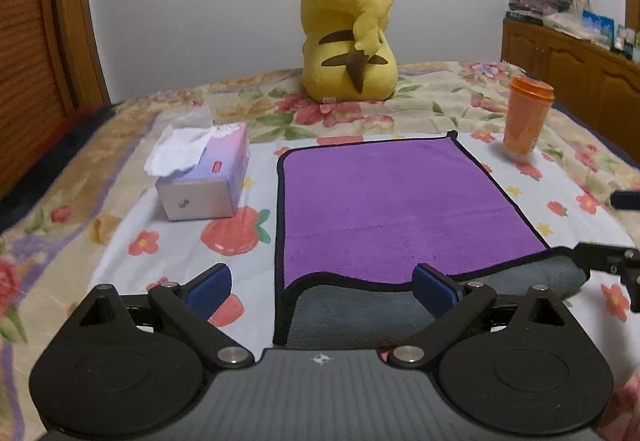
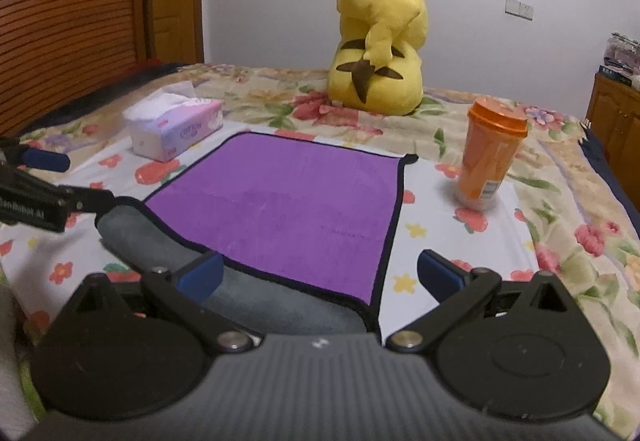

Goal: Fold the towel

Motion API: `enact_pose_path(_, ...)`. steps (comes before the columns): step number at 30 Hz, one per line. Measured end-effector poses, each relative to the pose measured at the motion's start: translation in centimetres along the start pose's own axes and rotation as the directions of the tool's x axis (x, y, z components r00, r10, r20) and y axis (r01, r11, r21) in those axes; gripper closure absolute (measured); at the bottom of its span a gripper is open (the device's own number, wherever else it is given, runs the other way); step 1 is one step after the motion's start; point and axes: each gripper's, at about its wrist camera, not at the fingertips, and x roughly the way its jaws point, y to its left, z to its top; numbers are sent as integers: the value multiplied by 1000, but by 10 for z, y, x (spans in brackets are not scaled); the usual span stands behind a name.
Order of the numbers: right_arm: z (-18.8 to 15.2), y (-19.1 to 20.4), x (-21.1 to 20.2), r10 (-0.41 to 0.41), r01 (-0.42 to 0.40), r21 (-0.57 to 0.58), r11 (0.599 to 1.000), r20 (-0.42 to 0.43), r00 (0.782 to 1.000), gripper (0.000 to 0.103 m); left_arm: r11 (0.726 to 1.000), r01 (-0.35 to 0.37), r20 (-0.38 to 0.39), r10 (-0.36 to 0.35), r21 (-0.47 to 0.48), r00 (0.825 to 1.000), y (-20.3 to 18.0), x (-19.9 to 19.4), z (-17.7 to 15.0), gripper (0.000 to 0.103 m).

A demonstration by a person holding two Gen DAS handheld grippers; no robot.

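My left claw [image 1: 322, 287] and right claw [image 2: 320, 273] gape wide, holding nothing. The towel [image 1: 384, 201] fills mid-frame, its near edge folded over, grey side up.

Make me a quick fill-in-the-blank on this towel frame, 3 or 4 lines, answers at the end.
1. The top side of the towel is ____ with a black hem.
2. Its turned-up near edge shows a ____ underside.
3. The cup with the lid is ____.
4. The fingers of the left gripper and the right gripper are both ____, holding nothing.

Answers: purple; grey; orange; open
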Motion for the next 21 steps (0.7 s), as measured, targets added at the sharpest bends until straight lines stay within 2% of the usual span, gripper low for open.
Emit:
enact_pose_path(4, 0, -3, 8, 3, -3, 1, 1000, -20, 1000, 0, 1000, 2, -13, -2, -4, 1000, 9, 9, 2, 6)
enact_pose_path(14, -4, -9, 22, 10, -9, 13, 1000, -75, 997, 1, 1000, 28, -105, -28, -4, 994, 27, 34, -1, 33)
enact_pose_path(17, -7, -11, 27, 13, -11, 23, 1000, -109, 994, 1, 999, 46, -125, -47, -6, 991, 28, 38, -3, 34)
enact_pose_path(21, -9, -13, 32, 34, -29, 38, 999, -147, 989, 15, 998, 61, -145, -61, -4, 988, 27, 41, -5, 37)
